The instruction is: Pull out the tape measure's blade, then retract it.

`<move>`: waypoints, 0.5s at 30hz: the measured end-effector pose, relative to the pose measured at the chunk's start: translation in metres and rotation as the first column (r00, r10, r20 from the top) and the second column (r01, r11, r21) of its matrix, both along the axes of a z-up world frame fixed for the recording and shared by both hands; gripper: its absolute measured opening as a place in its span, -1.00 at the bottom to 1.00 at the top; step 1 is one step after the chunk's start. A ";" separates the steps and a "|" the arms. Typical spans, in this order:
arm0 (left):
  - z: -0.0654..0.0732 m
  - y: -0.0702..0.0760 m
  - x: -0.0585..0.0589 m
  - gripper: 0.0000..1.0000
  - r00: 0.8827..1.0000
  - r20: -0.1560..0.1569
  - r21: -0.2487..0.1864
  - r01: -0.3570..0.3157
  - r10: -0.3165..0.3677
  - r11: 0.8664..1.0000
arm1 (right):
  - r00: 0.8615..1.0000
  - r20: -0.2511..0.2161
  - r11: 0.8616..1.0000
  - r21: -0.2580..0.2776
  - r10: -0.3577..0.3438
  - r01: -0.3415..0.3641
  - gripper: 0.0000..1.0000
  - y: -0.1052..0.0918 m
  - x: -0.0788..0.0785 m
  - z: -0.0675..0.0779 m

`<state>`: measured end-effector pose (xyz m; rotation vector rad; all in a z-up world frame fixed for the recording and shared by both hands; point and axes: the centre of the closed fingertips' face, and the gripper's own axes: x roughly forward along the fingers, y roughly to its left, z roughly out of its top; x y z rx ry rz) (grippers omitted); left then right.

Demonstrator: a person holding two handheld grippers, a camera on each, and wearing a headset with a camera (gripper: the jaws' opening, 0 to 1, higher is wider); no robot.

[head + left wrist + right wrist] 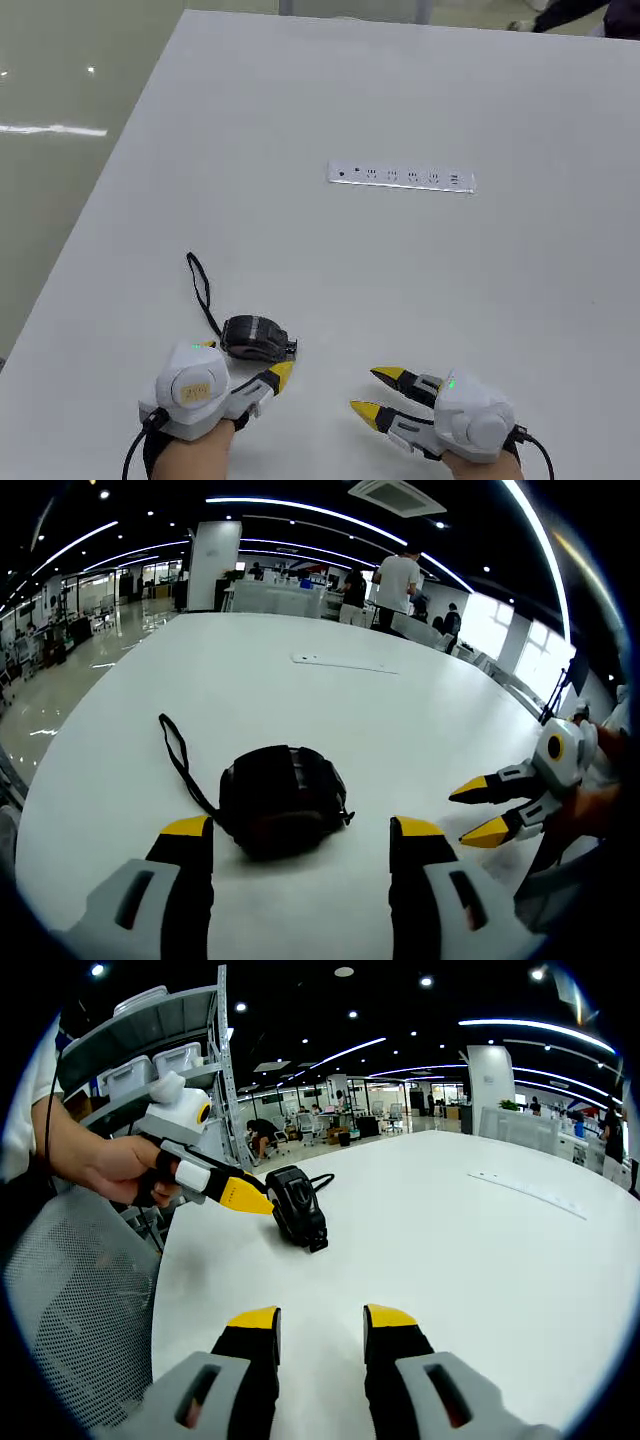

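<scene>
A: Nearest sit the left tongs point(245, 357) and the right tongs point(373, 391), both white plastic bodies with black jaws tipped in yellow, at the near edge. How do they stand?

B: Both are released. The left tongs have their jaws spread wide, with the squat black tape measure point(257, 337), grey-banded round its case, lying between the tips. Whether a tip touches the case, I cannot tell. The right tongs grasp nothing. They sit just right of the left pair, with their tips aimed leftward.

A: And the rest, big things first?

B: A broad, plain white counter point(420, 90) carries everything. Far across it, about the middle, lies a long flat white power strip point(401, 177), well apart from both tongs.

A: Where exactly is the tape measure?

B: It rests on the counter at near left, left of the right tongs. Its thin black wrist strap point(200, 285) trails from the case toward the far left and lies flat in a narrow loop. The small blade hook point(292, 347) sits at the case's right side, facing the right tongs.
</scene>
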<state>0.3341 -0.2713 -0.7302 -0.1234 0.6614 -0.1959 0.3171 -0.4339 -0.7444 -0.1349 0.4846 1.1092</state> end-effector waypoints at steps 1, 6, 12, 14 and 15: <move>0.001 -0.001 0.000 0.40 1.000 0.004 -0.008 0.003 -0.003 1.000 | 1.000 0.001 1.000 -0.003 0.000 0.000 -0.34 -0.001 0.000 0.000; 0.003 -0.002 -0.002 0.42 0.999 0.011 -0.006 0.047 -0.047 0.999 | 1.000 0.006 1.000 -0.008 -0.009 0.009 -0.34 -0.008 -0.003 0.004; 0.006 0.001 -0.005 0.42 0.996 0.019 -0.011 0.090 -0.089 0.996 | 1.000 0.008 1.000 -0.012 -0.021 0.021 -0.32 -0.016 -0.005 0.006; 0.008 0.000 -0.006 0.42 0.994 0.024 -0.029 0.107 -0.106 0.994 | 1.000 0.009 1.000 -0.011 -0.024 0.024 -0.32 -0.018 -0.005 0.007; 0.009 0.000 -0.006 0.43 0.994 0.026 -0.029 0.111 -0.110 0.993 | 1.000 0.009 1.000 -0.011 -0.025 0.025 -0.32 -0.018 -0.006 0.007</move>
